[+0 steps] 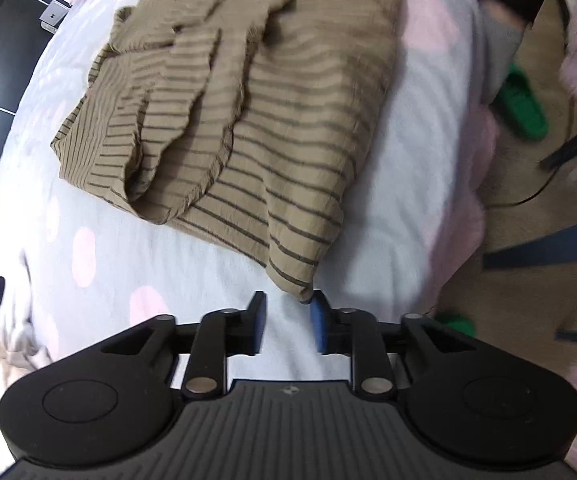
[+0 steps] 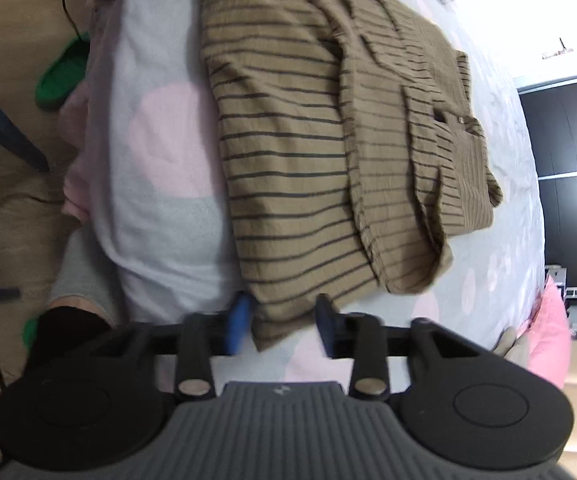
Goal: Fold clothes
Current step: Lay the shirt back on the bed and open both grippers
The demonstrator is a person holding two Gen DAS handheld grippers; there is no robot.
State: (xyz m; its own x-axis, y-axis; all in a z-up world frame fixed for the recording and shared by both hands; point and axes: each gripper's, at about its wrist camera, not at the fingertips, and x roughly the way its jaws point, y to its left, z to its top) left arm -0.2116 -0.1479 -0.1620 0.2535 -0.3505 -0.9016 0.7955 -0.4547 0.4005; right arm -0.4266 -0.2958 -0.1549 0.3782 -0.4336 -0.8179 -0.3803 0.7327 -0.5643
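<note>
A tan shirt with thin dark stripes (image 1: 248,128) lies partly folded on a white bed cover with pink dots (image 1: 136,248). My left gripper (image 1: 288,312) is open, and the shirt's near corner lies just ahead of its blue pads, touching the right pad. In the right wrist view the same shirt (image 2: 308,152) lies with a sleeve folded over it. My right gripper (image 2: 284,320) is open, and the shirt's near corner lies between its fingers.
The bed's edge runs beside the shirt, with a tan floor (image 1: 528,220) below it. Green slippers (image 1: 524,108) and a black cable lie on the floor. A dark cabinet (image 2: 568,176) stands past the bed. A pink pillow (image 2: 548,332) sits near the right gripper.
</note>
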